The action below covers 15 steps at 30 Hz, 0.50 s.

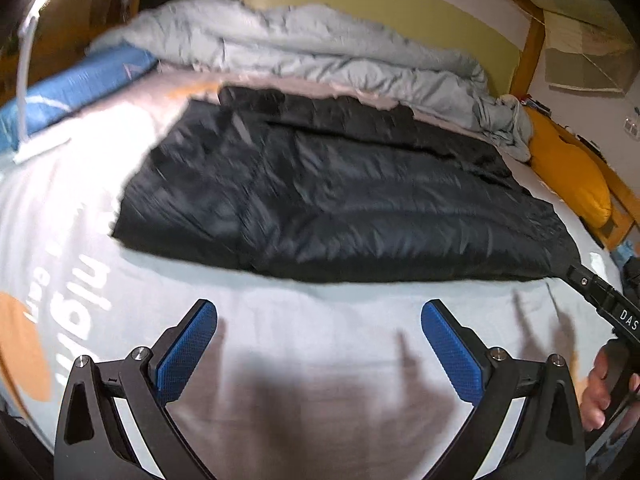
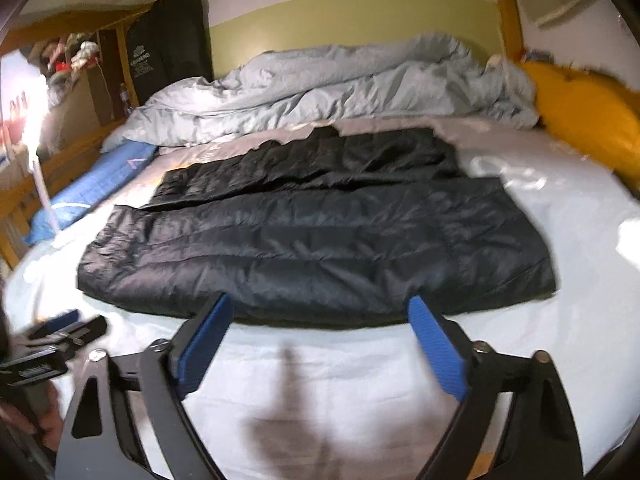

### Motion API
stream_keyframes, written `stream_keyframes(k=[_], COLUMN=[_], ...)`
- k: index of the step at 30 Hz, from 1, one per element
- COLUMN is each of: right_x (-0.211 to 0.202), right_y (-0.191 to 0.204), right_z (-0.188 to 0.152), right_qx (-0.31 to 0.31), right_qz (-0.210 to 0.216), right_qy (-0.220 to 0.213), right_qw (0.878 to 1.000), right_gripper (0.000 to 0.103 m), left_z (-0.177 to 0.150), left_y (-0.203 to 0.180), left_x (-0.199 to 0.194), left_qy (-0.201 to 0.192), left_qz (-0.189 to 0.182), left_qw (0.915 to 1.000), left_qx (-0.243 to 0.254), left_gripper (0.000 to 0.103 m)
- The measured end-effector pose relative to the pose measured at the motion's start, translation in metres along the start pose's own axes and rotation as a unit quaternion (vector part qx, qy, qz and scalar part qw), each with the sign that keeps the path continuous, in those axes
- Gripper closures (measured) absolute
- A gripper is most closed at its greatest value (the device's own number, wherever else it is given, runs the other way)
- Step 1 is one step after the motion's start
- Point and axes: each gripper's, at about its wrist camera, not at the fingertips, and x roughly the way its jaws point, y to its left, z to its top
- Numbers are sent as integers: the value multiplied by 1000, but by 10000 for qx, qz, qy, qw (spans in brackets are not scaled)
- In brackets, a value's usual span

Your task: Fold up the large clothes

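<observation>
A black quilted puffer jacket (image 1: 332, 200) (image 2: 312, 232) lies flat on the pale bed sheet (image 1: 320, 360), partly folded, with a narrower layer along its far side. My left gripper (image 1: 319, 306) is open over bare sheet, a short way in front of the jacket's near edge, with nothing between its blue pads (image 1: 188, 352). My right gripper (image 2: 320, 301) is open too. Its fingertips reach the jacket's near hem, which spans the gap between them, but the pads (image 2: 438, 352) do not press on it. In the left wrist view the right gripper's finger (image 1: 600, 300) points at the jacket's near right corner.
A rumpled grey duvet (image 2: 340, 84) is heaped along the far side of the bed. A blue pillow (image 1: 80, 88) lies at the left and an orange pillow (image 2: 584, 120) at the right. A wooden bed frame (image 1: 532, 36) and a person's hand (image 1: 596, 392) are also in view.
</observation>
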Motion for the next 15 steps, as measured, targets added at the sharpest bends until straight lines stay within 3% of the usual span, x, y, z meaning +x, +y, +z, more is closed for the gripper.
stream_keyframes(k=[3, 9, 13, 15], right_x=[10, 37, 52, 55], right_y=[-2, -9, -32, -51], right_z=[-4, -13, -14, -12], right_qx=[282, 644, 1316, 1898], right_qz=[451, 617, 1032, 1362], right_qy=[264, 673, 742, 690], right_qw=[9982, 9937, 9831, 9699], right_gripper=[21, 24, 24, 28], left_z=[-3, 1, 11, 14], left_y=[6, 16, 39, 50], left_x=[15, 21, 24, 27], left_qy=[301, 57, -85, -167], left_qz=[-266, -566, -887, -972], left_qw=[9989, 9969, 9894, 9856], left_qx=[-235, -540, -1143, -1374], left_gripper=[6, 7, 21, 31])
